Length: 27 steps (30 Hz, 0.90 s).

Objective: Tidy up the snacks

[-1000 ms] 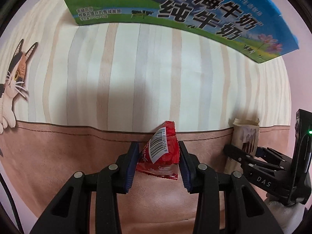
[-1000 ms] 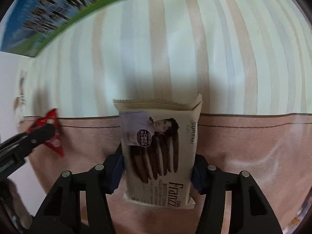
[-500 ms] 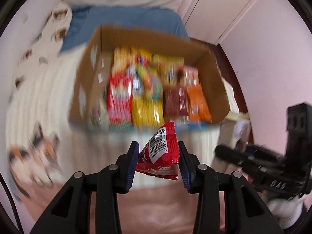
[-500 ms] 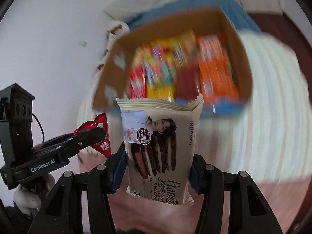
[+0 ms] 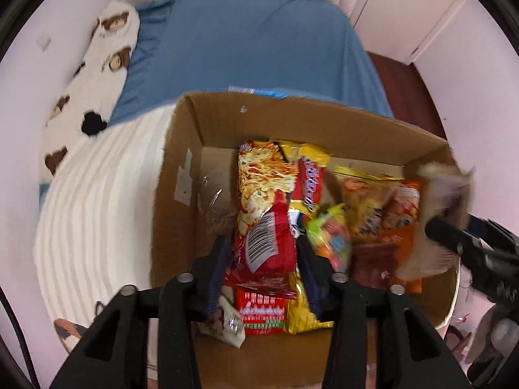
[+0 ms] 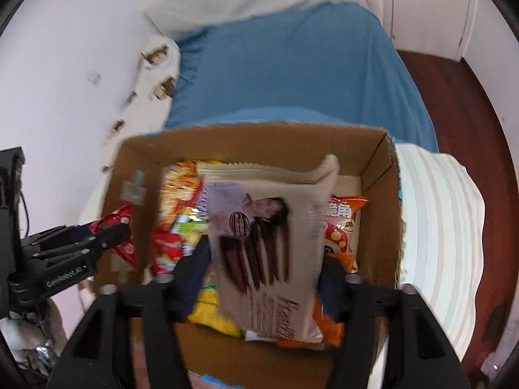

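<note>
My left gripper [image 5: 261, 256] is shut on a small red snack packet [image 5: 264, 253] with a barcode, held over the left part of an open cardboard box [image 5: 175, 175]. My right gripper [image 6: 262, 269] is shut on a beige biscuit pack [image 6: 266, 246] printed with chocolate biscuits, held over the same box [image 6: 382, 178]. The box holds several bright snack bags [image 5: 311, 178]. The right gripper and its pack show blurred at the right edge of the left wrist view [image 5: 444, 201]. The left gripper with the red packet shows at the left of the right wrist view [image 6: 97, 236].
The box sits on a white ribbed blanket [image 5: 97, 201] over a bed with a blue sheet [image 5: 253, 48]. A bear-print pillow [image 5: 97, 64] lies along the wall on the left. Dark wooden floor [image 6: 480, 129] and a door [image 5: 405, 9] are to the right.
Both grippers have swung up from beside the box to above it, each still holding its snack. The box's open top and contents have come into view and grown closer.
</note>
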{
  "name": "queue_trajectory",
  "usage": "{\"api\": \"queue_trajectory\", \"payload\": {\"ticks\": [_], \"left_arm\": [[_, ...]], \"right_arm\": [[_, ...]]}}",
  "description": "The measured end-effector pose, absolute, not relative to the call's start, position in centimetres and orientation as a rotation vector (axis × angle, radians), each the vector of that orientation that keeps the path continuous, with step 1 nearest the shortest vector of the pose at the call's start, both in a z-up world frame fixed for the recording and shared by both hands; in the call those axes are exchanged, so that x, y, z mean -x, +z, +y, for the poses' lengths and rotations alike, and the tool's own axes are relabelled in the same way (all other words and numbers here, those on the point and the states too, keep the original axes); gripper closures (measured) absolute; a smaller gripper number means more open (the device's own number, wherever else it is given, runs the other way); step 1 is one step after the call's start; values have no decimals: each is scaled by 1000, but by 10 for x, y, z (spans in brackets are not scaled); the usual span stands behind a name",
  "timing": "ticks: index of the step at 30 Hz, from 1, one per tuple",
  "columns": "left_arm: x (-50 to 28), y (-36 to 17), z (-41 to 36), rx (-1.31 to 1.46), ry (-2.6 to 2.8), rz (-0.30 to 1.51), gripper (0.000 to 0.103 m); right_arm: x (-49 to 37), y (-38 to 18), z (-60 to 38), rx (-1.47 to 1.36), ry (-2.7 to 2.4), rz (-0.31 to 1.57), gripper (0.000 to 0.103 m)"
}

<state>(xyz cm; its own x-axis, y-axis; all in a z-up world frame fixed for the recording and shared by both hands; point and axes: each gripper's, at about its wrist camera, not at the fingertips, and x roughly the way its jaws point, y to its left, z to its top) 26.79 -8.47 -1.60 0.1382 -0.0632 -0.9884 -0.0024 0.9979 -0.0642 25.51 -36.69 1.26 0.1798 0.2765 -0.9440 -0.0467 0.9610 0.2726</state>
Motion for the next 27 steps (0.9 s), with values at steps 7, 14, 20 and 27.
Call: {"api": "queue_trajectory", "payload": {"ticks": [7,14,20,27], "left_arm": [[-277,-35,-86,52,-20,1398,8],[-264,-32,-94,5,-17,1389,1],[-249,-19,-102,-10,6,1338,1],[-231,0,-116,-31,-13,1294,1]], "right_arm": [[-240,-6,-379,-153,205,1385,3],[-223,-2,-387,-122,152,1359,3],[-204,12,-388,-65,86,1318,2],[-183,33,-390,-81,68,1276,2]]}}
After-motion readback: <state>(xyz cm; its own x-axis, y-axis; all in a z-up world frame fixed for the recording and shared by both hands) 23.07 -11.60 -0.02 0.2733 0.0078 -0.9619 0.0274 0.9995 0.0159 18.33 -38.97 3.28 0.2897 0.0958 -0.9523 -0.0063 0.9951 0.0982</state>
